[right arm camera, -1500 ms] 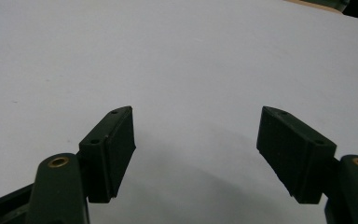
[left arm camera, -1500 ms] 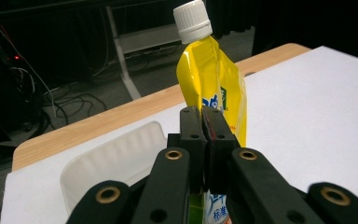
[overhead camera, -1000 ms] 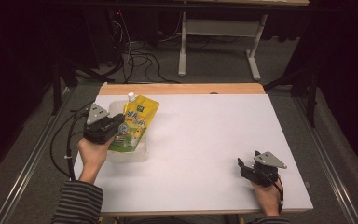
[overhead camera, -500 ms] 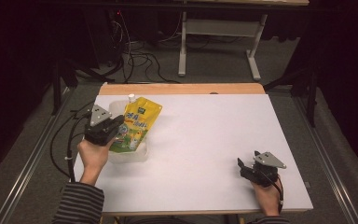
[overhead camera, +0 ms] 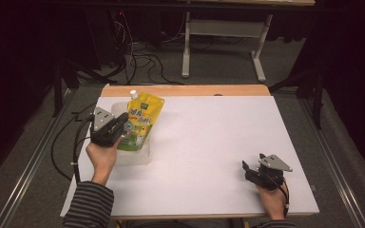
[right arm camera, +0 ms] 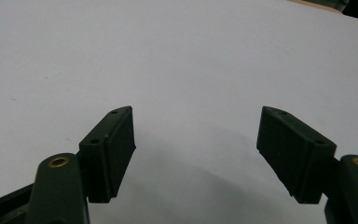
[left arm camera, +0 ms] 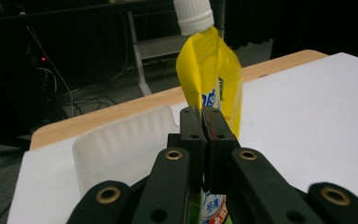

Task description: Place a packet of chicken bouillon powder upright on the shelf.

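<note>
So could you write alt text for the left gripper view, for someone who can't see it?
Two black jaws of the left gripper are shut on a yellow pouch with a white cap, held above a white tray on a white table.

Over the last second the left gripper (overhead camera: pixel 121 122), clamped on the yellow pouch (overhead camera: pixel 141 118), has drifted slightly toward 6 o'clock, with the hand (overhead camera: pixel 102 159) following. The pouch has tilted with it over the clear tray (overhead camera: pixel 138 156), its white cap (overhead camera: pixel 133 94) edging toward 3 o'clock.
</note>
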A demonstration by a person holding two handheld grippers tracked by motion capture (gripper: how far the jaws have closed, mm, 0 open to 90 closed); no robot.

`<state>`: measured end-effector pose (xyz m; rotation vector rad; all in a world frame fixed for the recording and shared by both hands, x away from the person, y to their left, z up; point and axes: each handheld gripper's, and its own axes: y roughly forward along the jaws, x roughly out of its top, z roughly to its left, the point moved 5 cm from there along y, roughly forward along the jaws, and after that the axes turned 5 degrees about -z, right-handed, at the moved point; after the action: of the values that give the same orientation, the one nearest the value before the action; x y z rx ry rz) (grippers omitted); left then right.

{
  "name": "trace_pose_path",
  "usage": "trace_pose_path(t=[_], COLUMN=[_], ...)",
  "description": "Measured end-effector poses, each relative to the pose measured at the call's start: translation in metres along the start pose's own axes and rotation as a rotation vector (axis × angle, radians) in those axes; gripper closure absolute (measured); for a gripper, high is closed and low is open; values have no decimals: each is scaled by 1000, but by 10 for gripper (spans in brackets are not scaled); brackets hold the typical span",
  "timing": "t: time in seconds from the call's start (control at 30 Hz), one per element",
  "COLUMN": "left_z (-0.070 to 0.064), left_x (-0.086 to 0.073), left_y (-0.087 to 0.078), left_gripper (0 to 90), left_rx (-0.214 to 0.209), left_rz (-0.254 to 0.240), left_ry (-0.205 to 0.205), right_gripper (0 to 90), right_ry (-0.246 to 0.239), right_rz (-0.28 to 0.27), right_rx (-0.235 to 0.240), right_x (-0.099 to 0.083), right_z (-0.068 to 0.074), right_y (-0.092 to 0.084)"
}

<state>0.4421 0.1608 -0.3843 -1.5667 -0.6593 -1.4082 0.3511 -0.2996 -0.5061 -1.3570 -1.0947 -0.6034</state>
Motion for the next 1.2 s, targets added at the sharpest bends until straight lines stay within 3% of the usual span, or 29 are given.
trace_pose_path(t=[0.23,0.43,0.53,0.6,0.7,0.8,0.93,1.1,1.2], left_z=[3,0,-6,-5,-1,3,8,5,-1], left_x=[-5,-7,-7,-9,-10,-11,-9,-5,-5], left_y=[-20,-27,-30,-31,-31,-27,-18,-10,-6], left_gripper=[846,849,866,873,883,899,900,900,900], left_rx=[-21,-8,3,5,4,35,32,41,49], left_rz=[36,56,69,70,60,43,24,6,-37], left_ry=[-27,-5,27,21,-24,-50,-113,-104,-77], right_gripper=[280,280,280,280,280,280,280,280,280], right_ry=[-6,-11,-11,-7,-11,-8,-9,-7,-8], right_rz=[5,5,5,5,3,6,7,6,4], right_rx=[-3,-1,-1,-1,-1,-3,-4,-6,-5], right_x=[0,0,0,0,0,0,0,0,0], right_z=[0,1,1,1,0,1,1,2,1], right_y=[0,1,1,1,1,1,1,1,1])
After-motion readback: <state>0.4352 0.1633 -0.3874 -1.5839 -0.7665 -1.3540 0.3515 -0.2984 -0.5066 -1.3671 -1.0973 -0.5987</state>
